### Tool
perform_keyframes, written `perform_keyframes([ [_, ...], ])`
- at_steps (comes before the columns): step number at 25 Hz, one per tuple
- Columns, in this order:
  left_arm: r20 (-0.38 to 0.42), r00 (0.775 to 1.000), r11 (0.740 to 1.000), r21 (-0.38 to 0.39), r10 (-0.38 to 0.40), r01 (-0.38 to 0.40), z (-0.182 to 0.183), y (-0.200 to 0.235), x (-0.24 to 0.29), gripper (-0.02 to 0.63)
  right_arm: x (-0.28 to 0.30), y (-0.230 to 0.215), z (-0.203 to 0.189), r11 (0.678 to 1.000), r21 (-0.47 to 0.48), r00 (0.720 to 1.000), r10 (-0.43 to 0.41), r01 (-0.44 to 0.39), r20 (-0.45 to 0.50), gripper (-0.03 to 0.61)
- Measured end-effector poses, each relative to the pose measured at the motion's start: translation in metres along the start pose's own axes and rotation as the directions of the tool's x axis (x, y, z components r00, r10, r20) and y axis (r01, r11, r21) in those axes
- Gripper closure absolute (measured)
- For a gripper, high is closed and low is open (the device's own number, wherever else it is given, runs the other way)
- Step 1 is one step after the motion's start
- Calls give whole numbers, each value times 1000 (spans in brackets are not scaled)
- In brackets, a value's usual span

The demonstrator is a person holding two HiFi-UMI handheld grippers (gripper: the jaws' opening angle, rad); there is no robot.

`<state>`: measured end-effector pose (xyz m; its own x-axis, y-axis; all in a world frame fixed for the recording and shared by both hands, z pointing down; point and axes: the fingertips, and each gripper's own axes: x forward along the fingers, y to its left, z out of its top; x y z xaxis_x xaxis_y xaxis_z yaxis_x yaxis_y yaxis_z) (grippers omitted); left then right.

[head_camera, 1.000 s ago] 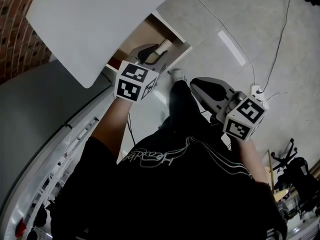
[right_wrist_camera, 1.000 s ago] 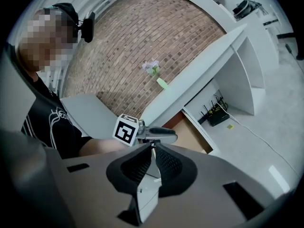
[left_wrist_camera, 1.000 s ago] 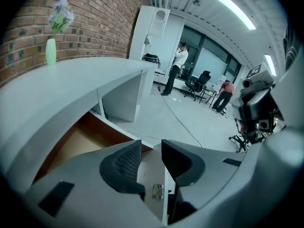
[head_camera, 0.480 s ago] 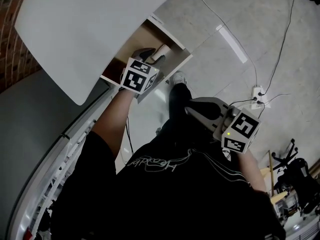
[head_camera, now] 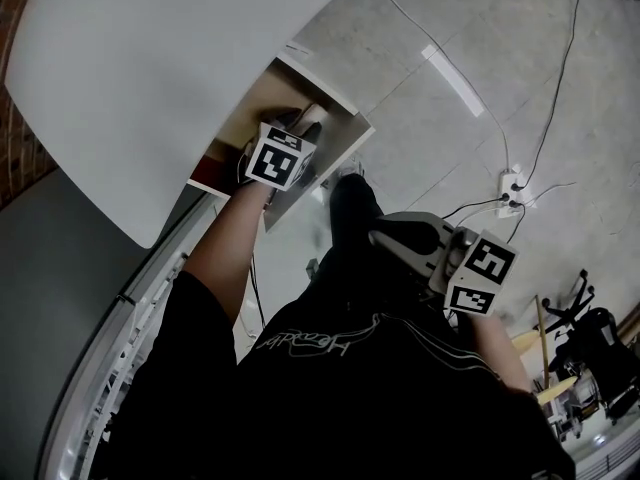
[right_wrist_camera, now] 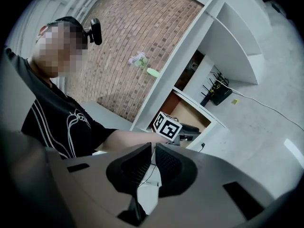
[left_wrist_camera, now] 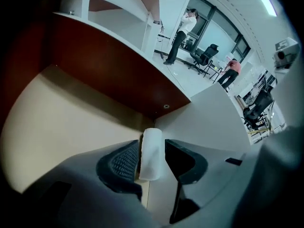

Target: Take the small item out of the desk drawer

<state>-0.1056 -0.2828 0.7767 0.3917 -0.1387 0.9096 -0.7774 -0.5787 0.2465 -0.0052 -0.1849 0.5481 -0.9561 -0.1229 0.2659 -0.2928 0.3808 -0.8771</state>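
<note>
Small white cylinder (left_wrist_camera: pixel 152 148) sits between the jaws of the left gripper (left_wrist_camera: pixel 153 152), inside the open desk drawer (left_wrist_camera: pixel 57 122). Nearest the head camera, the right gripper (right_wrist_camera: pixel 153 152) hangs over the person's lap, its jaws drawn almost together with nothing between them. Further out, the left gripper points steeply down into the drawer. Its jaws have just been opening and now stand wide. The cylinder is close against one pad, with a clear gap to the other. The cylinder's far end points at the drawer's back corner. Beyond lie the white desk top (head_camera: pixel 170 58) and the grey floor (head_camera: pixel 480 38) with a power strip (head_camera: pixel 513 183).
</note>
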Motion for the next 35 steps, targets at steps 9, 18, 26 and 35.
perform_keyframes([
  [9,-76,995,998,-3,-62,62,-3,4,19,445,1,-11,12,1000,-9,1000,-1,1,11,522],
  [18,-101,987,993,-21,-121,120,-4,3,21,472,-1,-24,16,999,-11,999,-44,44,12,522],
  [26,-97,993,997,-4,-74,74,-3,3,22,479,-2,-29,14,994,-62,996,-92,91,-15,523],
  [35,-89,996,999,33,-4,7,-8,3,11,482,-9,-22,13,989,-88,993,-116,115,-4,522],
])
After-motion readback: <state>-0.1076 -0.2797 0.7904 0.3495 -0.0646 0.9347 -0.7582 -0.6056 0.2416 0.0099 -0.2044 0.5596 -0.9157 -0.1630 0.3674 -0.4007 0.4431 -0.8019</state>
